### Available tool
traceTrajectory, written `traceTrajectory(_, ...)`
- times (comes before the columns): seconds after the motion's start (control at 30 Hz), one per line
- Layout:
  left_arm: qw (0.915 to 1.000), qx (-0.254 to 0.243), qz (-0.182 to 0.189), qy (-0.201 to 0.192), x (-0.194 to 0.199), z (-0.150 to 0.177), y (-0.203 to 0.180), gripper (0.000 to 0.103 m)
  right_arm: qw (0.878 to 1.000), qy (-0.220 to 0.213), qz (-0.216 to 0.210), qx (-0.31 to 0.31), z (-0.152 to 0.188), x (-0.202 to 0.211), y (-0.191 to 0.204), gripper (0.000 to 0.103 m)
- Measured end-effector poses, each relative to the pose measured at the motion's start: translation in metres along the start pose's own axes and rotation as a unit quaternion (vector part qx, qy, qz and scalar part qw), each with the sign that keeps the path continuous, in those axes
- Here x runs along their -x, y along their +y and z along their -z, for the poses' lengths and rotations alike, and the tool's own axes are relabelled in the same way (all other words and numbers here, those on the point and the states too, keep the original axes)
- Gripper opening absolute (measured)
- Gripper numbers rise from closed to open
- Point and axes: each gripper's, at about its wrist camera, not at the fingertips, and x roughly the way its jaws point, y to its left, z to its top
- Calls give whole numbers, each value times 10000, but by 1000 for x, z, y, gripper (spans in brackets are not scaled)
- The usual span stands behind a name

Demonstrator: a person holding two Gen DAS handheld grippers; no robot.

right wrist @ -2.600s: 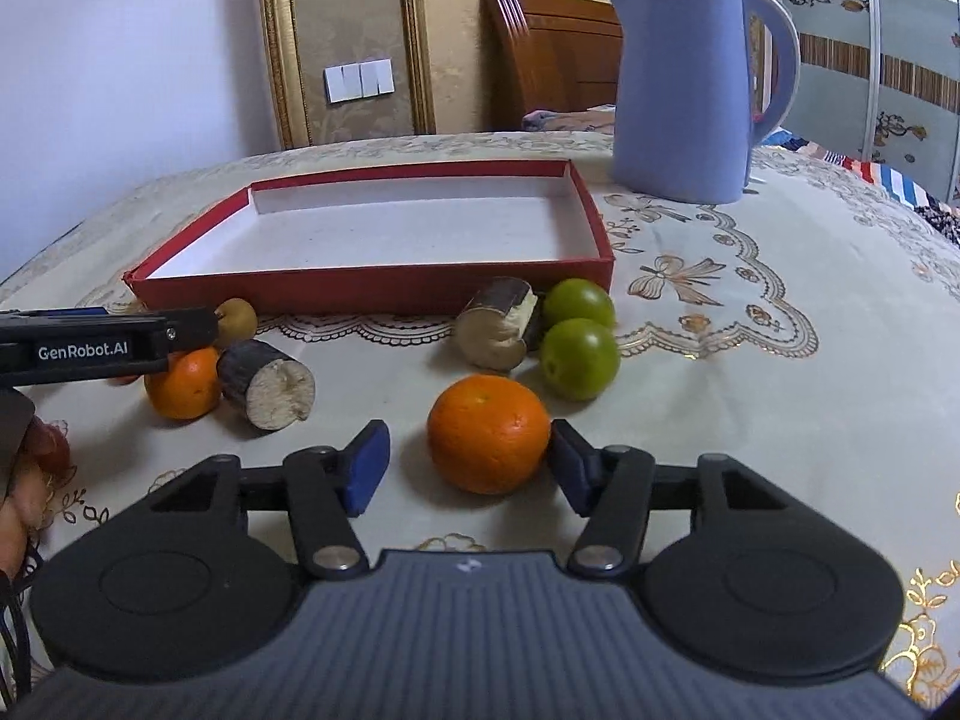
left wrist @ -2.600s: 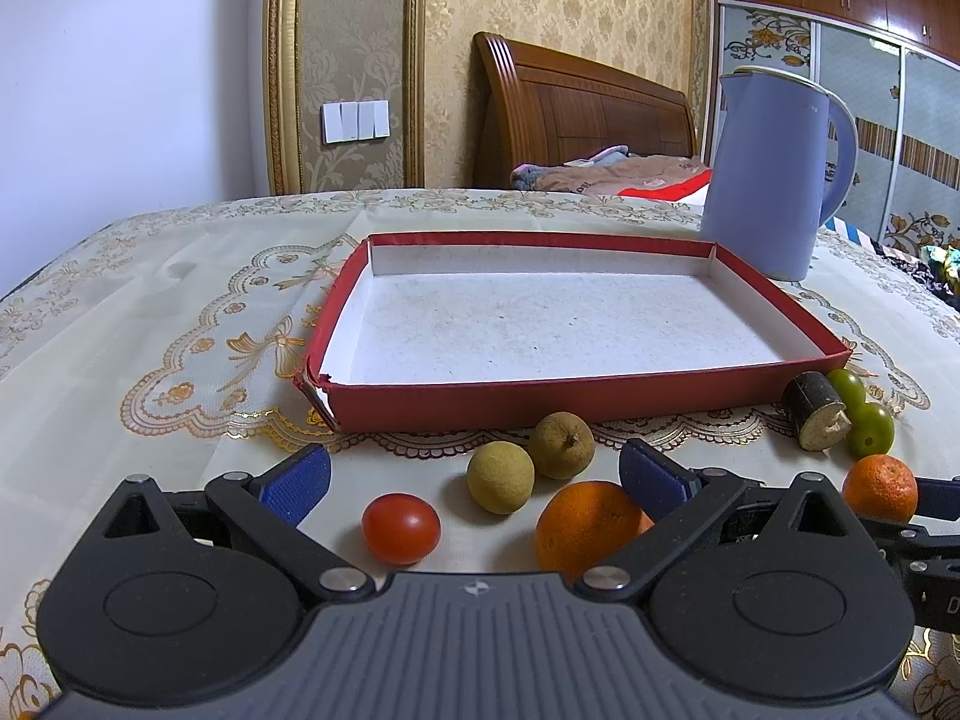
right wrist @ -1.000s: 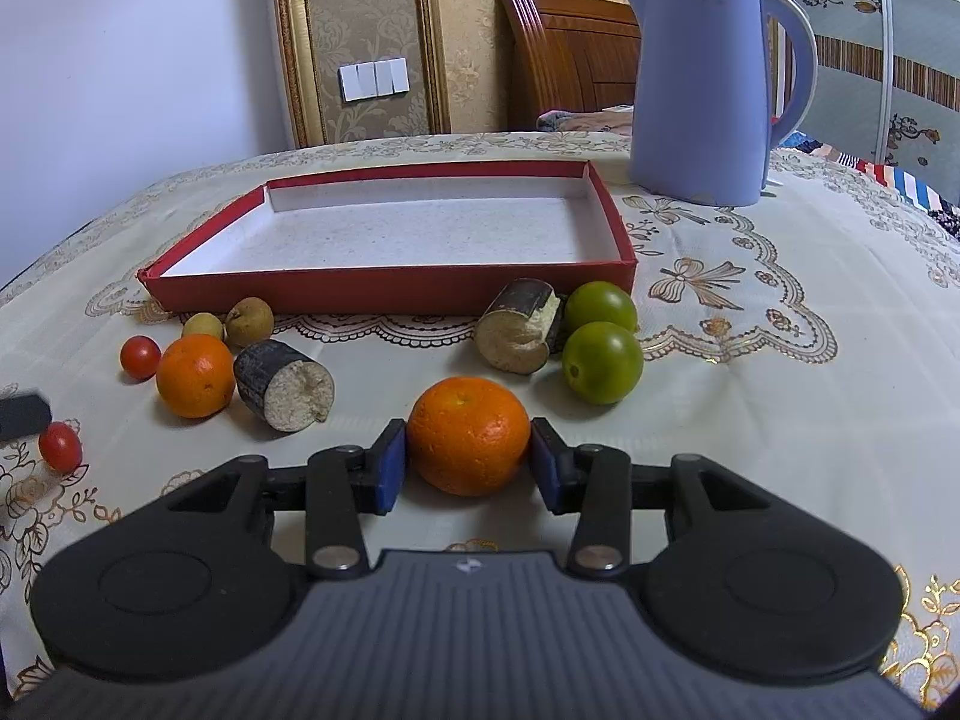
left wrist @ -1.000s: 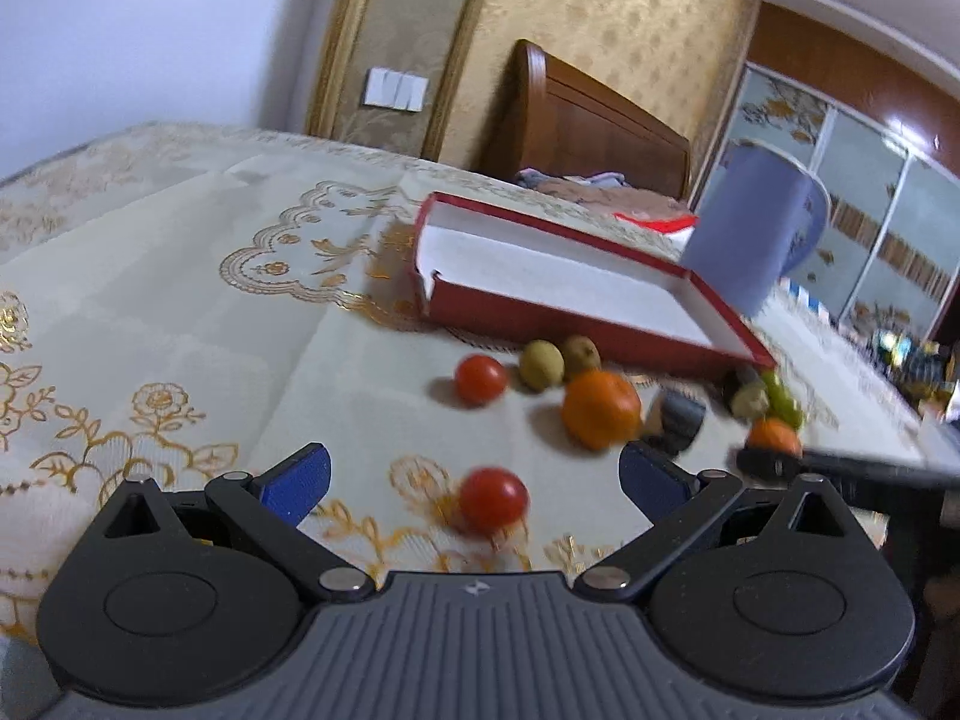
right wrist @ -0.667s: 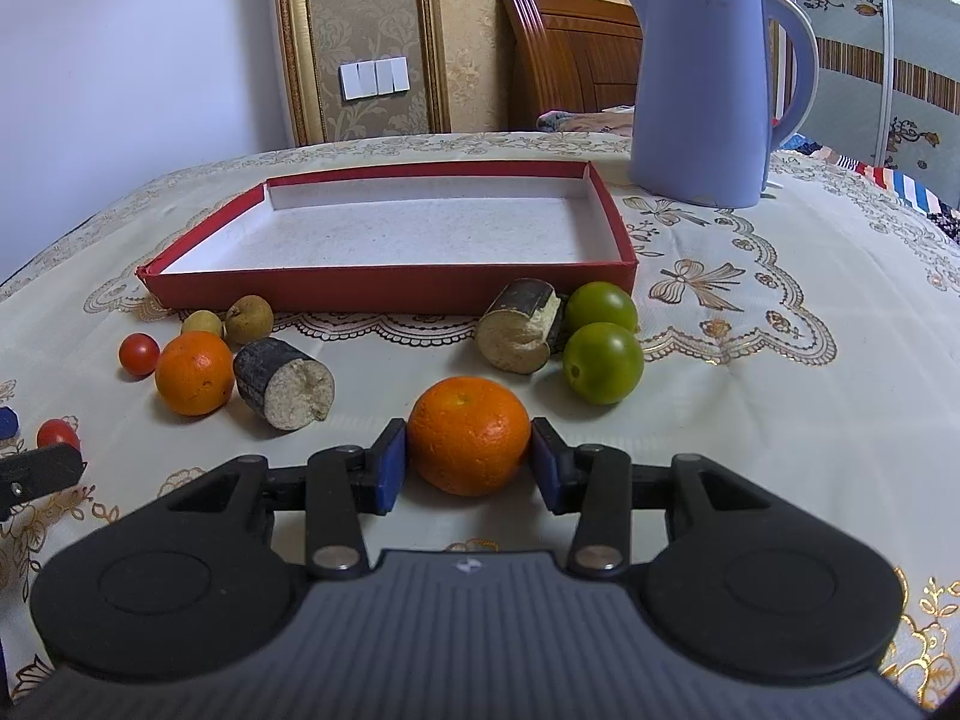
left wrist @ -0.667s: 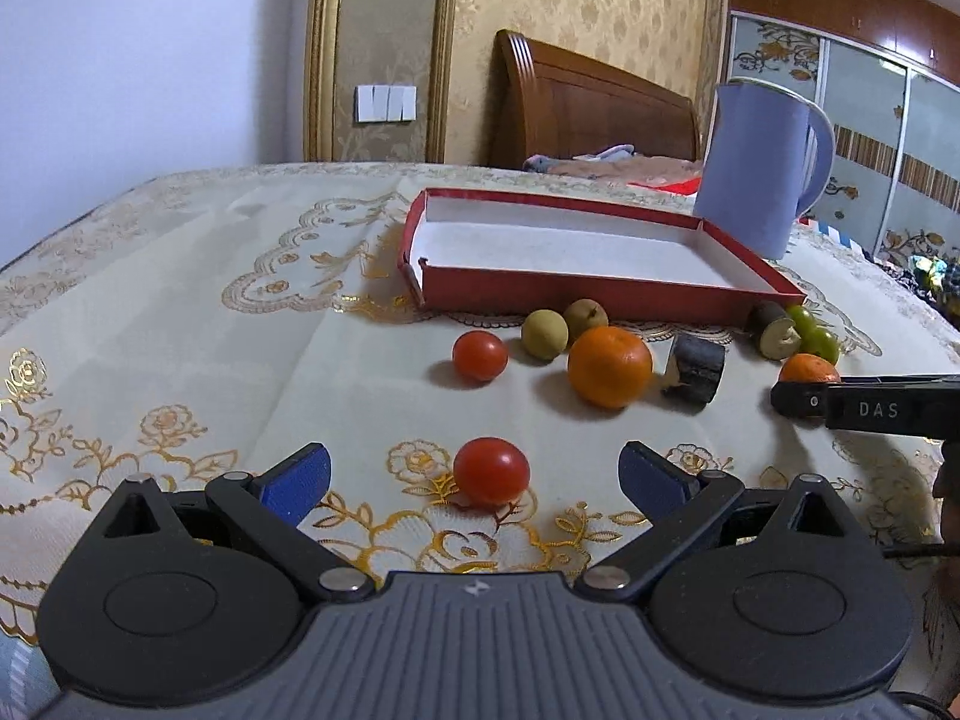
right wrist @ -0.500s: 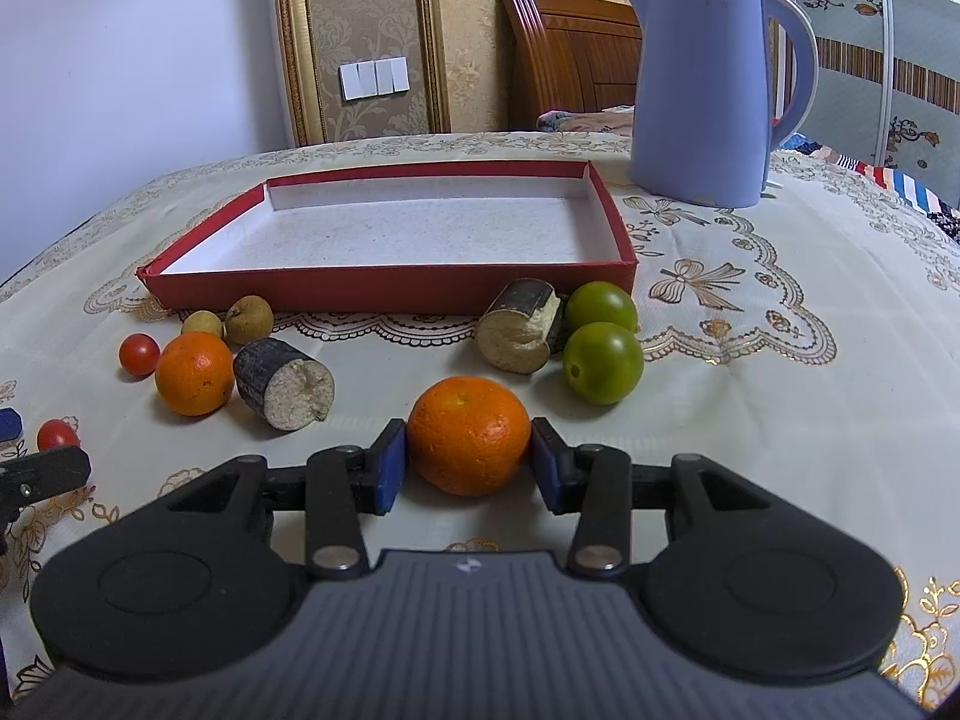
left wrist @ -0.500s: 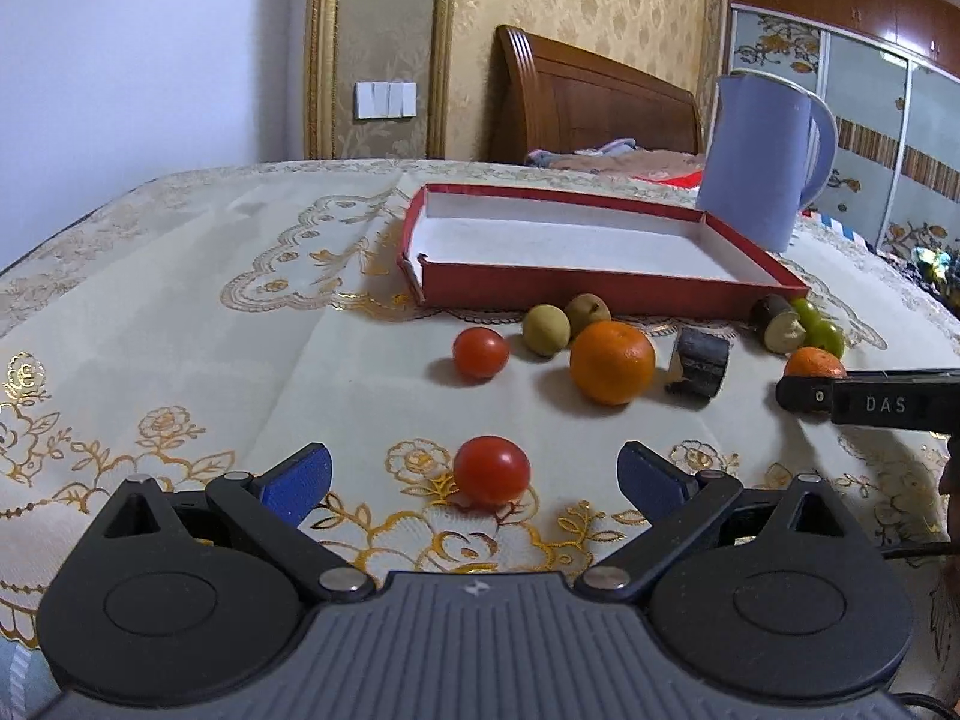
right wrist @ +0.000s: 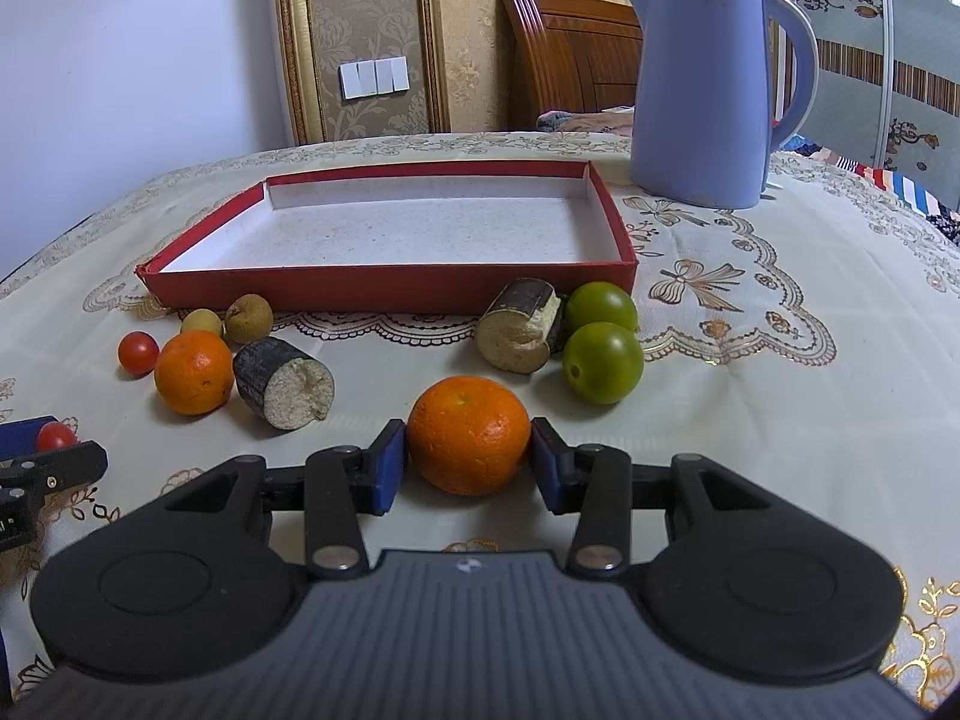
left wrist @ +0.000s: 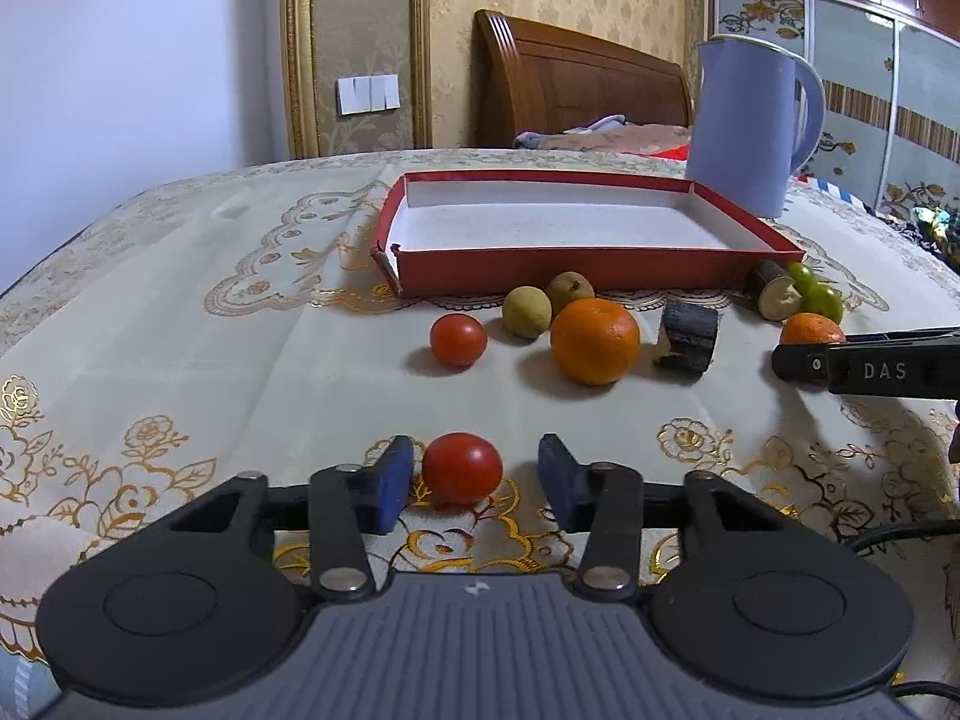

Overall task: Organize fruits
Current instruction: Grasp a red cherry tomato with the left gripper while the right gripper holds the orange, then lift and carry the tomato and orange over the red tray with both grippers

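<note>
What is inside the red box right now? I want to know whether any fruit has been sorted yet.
Nothing: the red box shows only its bare white speckled floor. The strip just behind its near wall is hidden in both views, so something small lying there cannot be ruled out.

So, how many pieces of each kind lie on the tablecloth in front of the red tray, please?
Oranges: 2
Cherry tomatoes: 2
Green round fruits: 2
Small brownish-yellow fruits: 2
Dark-skinned cut pieces with pale flesh: 2
Total: 10
</note>
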Motion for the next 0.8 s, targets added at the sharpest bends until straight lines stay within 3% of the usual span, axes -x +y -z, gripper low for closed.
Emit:
traceTrajectory(0.2,10000,70,-40,-58,-1,1,2,27,10000,-1,3,3,0,0,0,42)
traceTrajectory(0.63,9987,458,190,104,-4,-13,12,27,9997,-48,-146,-190,-1,3,-6,40)
traceTrajectory(0.8,9992,387,125,21,-5,-26,9,27,9998,-67,-140,-94,-1,6,-3,40)
